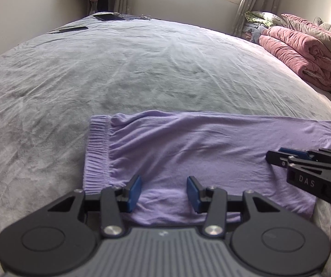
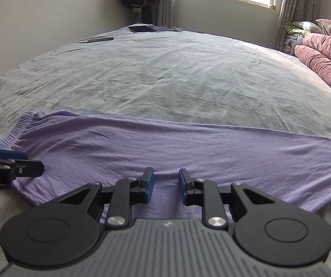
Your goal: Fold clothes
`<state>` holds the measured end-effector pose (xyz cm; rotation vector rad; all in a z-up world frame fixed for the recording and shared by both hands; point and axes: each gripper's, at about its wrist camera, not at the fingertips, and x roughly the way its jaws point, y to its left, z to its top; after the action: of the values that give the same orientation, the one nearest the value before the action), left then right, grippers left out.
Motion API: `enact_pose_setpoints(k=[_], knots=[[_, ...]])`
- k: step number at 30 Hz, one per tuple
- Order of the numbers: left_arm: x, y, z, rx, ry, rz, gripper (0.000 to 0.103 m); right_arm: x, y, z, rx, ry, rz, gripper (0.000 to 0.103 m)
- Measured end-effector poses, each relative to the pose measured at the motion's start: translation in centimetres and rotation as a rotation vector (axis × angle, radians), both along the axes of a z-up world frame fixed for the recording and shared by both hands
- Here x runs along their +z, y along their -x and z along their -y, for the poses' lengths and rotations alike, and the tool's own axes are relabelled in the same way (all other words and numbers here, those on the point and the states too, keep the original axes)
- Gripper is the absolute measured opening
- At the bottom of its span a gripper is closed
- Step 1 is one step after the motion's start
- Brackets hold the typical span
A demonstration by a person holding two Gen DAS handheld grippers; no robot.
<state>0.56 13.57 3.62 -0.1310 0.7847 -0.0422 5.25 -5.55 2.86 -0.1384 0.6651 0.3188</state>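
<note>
Bed: covered by a grey, lightly creased sheet that fills both views.
Pink quilt: rolled up at the bed's 2 o'clock edge in the left wrist view, well apart from the garment.
Lilac garment: spread flat on the near part of the bed, lying left to right, its ribbed elastic waistband at the 9 o'clock end.
Left gripper: over the near edge of the garment beside the waistband end; its blue-padded fingers stand apart, open, nothing clamped between them.
Right gripper: over the near edge further toward 3 o'clock; fingers also parted, cloth showing in the gap.
Phone: dark, flat, at the bed's far 11 o'clock corner.
</note>
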Motion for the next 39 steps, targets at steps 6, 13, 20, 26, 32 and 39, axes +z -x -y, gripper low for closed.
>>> enact_pose_setpoints(k=[6,13,20,26,32,39], knots=[[0.1,0.3,0.0,-0.011,-0.011,0.003,0.045,0.3,-2.2,-3.1,0.071,0.011,-0.027,0.025],[-0.1,0.7,0.1,-0.033,-0.023,0.009,0.046,0.6,-5.1,-5.4,0.124,-0.031,-0.075,0.025],[-0.2,0.5,0.1,-0.031,-0.01,-0.003,0.05,-0.1,-6.2,-6.3,0.143,-0.021,-0.098,0.025],[0.0,0.4,0.5,-0.024,-0.021,-0.014,0.05,0.1,-7.5,-7.0,0.143,-0.012,-0.11,0.025],[0.4,0.6,-0.4,0.0,0.019,-0.016,0.051,0.1,-8.1,-8.3,0.152,0.057,-0.086,0.025],[1.1,1.1,-2.4,0.056,0.11,-0.019,0.051,1.3,-6.7,-8.5,0.216,-0.014,-0.077,0.025]])
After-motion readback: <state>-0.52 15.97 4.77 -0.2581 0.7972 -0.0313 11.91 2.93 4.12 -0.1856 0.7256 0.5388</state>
